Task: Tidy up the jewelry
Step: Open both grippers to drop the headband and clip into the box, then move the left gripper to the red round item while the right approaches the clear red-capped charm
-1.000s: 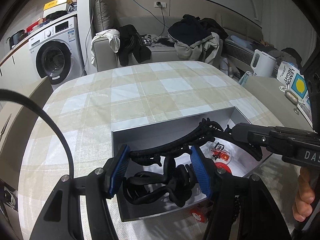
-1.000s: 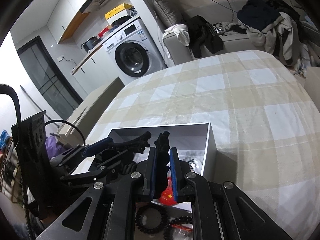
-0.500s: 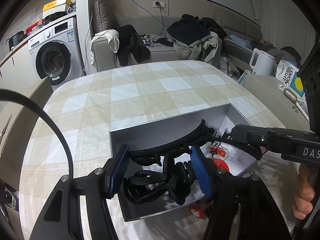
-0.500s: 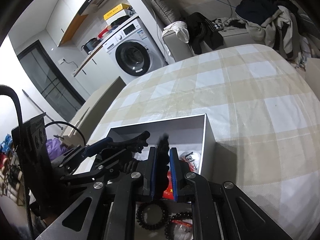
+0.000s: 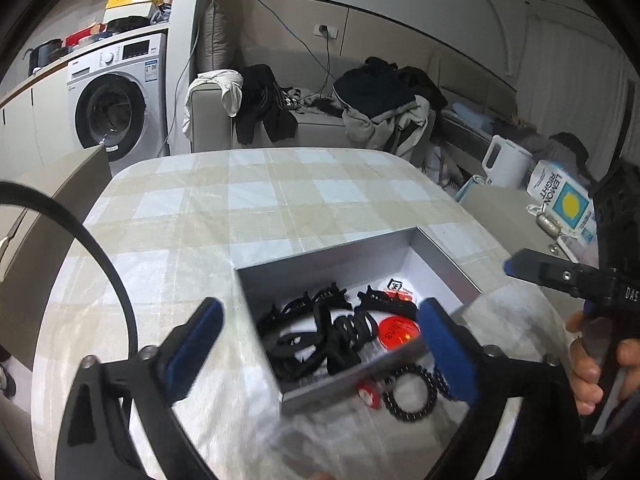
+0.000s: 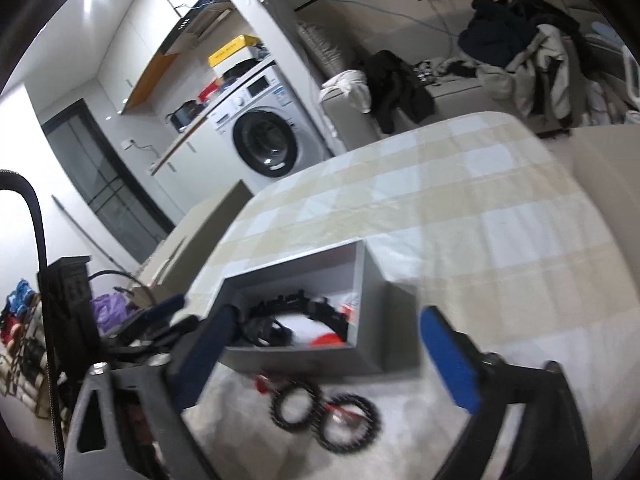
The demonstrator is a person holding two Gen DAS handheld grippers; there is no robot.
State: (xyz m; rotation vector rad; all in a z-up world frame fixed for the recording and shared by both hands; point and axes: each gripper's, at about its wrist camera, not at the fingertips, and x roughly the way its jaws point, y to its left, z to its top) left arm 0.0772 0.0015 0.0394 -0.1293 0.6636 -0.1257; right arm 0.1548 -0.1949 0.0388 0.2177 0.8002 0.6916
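1. the left gripper [image 5: 320, 344] has its blue-padded fingers [image 5: 196, 344] spread wide and holds nothing; it hovers at the near edge of the grey box [image 5: 444, 264].
2. the right gripper [image 6: 332, 352] is likewise splayed and empty (its frame is blurred), just in front of the same box [image 6: 368, 300].
3. black hair clips [image 5: 320, 336] lie in a heap inside the box, beside a round red item [image 5: 396, 330].
4. a black beaded bracelet [image 5: 410, 394] rests on the checked desk [image 5: 256, 216] cloth, outside the box against its near wall; the right view shows two such rings [image 6: 326, 412] side by side.
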